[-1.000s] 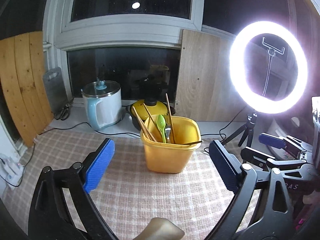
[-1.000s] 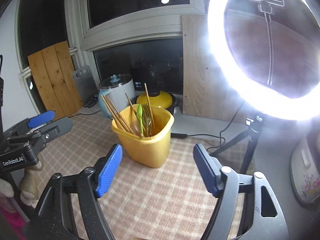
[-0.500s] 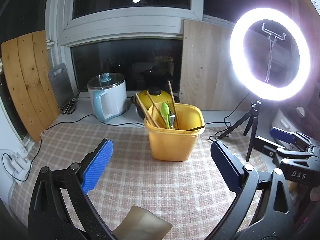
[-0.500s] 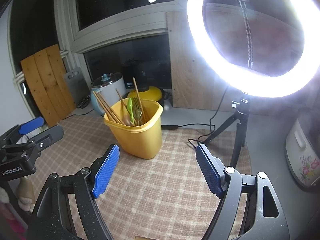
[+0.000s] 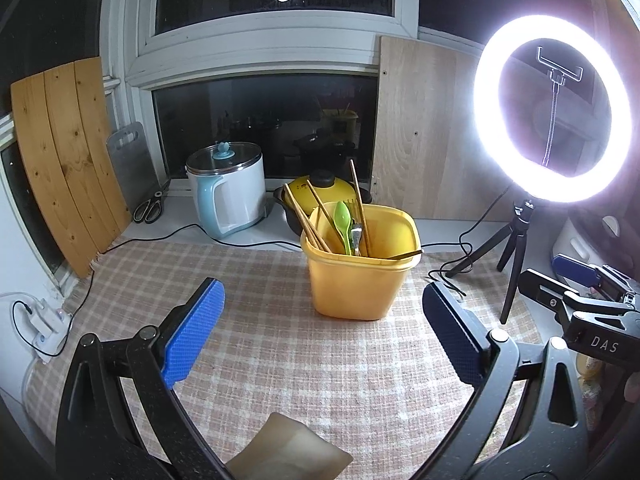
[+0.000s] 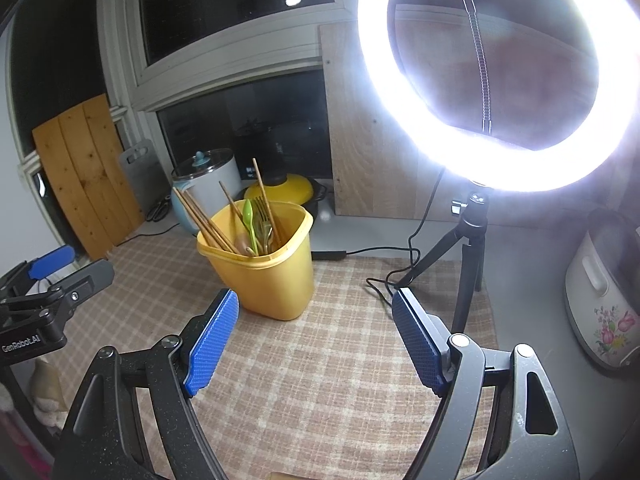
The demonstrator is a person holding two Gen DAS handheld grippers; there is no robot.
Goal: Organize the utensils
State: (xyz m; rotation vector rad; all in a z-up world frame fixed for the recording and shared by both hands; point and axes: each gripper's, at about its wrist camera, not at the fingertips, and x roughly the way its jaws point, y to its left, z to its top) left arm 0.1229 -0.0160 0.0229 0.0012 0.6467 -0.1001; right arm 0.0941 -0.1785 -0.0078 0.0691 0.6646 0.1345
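Both of my grippers have drawn back from the table over the last second, so the yellow tub (image 5: 362, 268) looks smaller and sits farther ahead. My left gripper (image 5: 320, 332) is spread wide and holds nothing; my right gripper (image 6: 316, 340) is the same. The chopsticks (image 5: 308, 216), green spoon (image 5: 343, 222) and fork (image 6: 262, 210) all stand together in the tub on the checked cloth (image 5: 280, 360), and no utensil lies loose on it. I judge the sorting looks settled.

Only the right view shows the flowered rice cooker (image 6: 604, 312); only the left shows the scissors (image 5: 150, 208) on the sill.
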